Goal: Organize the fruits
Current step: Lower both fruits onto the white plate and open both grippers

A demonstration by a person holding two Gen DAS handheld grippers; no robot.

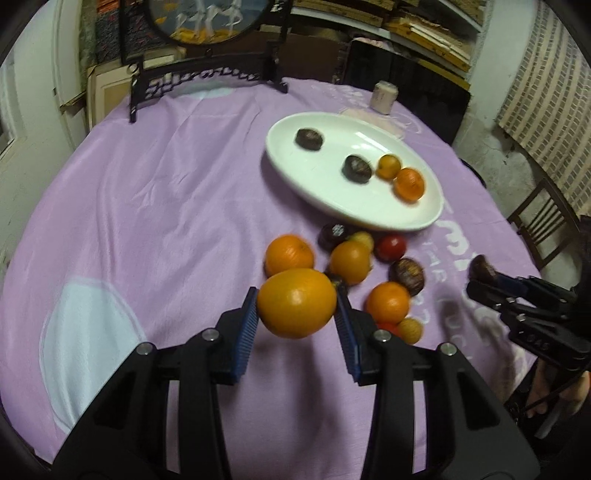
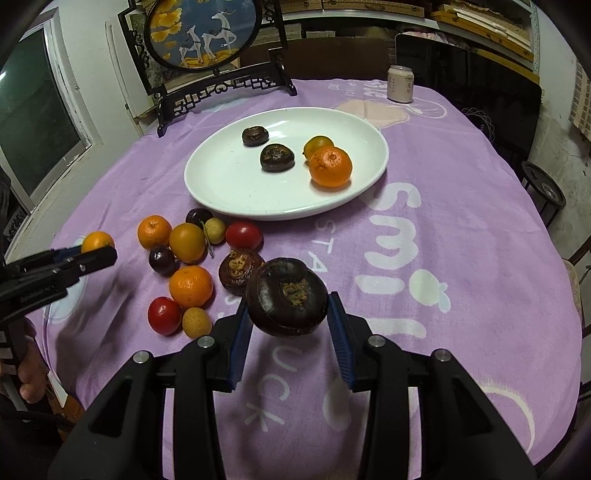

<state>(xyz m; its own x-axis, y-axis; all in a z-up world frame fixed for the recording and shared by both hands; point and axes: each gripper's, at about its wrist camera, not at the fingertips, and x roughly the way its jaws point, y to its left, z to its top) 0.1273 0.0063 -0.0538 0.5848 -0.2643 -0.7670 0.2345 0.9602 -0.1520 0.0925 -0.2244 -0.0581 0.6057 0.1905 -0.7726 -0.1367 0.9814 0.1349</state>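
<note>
Two fruits are off the cloth at once: my left gripper [image 1: 296, 308] is clamped on an orange [image 1: 296, 302], my right gripper [image 2: 287, 312] on a dark water chestnut [image 2: 287, 296], both held clear for carrying. Their likely place is the white plate [image 2: 229, 184], already bearing four. Loose fruit [image 2: 192, 258] lies between us and it; a can [image 2: 400, 84] stands beyond.

Lilac tablecloth [image 2: 461, 229] with white lettering, pale drink can [image 2: 400, 84] upright, deer-painted ornamental screen [image 2: 201, 33] behind
</note>
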